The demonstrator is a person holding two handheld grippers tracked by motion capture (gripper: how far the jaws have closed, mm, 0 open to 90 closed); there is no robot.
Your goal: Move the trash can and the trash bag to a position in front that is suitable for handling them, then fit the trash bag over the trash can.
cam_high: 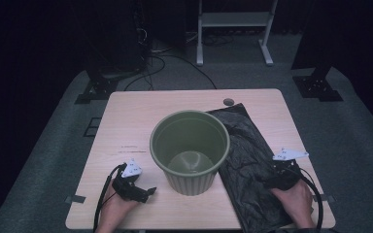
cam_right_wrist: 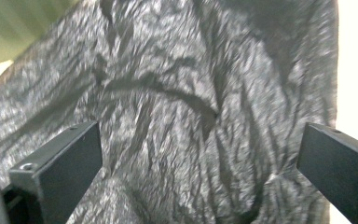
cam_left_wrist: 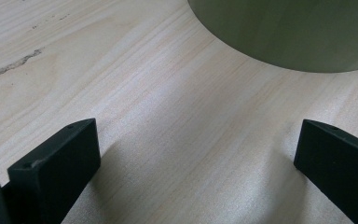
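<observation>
Olive-green ribbed bin (cam_high: 190, 148), glossy black crinkled plastic bag (cam_high: 252, 160), pale wood-grain counter (cam_high: 126, 116) marked by faint dark scuffs, black fingers (cam_left_wrist: 56, 163), grey carpet (cam_high: 359, 141).

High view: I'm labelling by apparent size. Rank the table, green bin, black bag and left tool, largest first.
1. table
2. black bag and green bin: look alike in area, unranked; the bin rises nearer the camera
3. left tool

Each hand was bare. The left gripper (cam_high: 135, 190) and right gripper (cam_high: 280, 177) were black, each topped by a grey three-cornered plate and trailing a black cable; the jaws were blocky, with small screw holes.
</observation>
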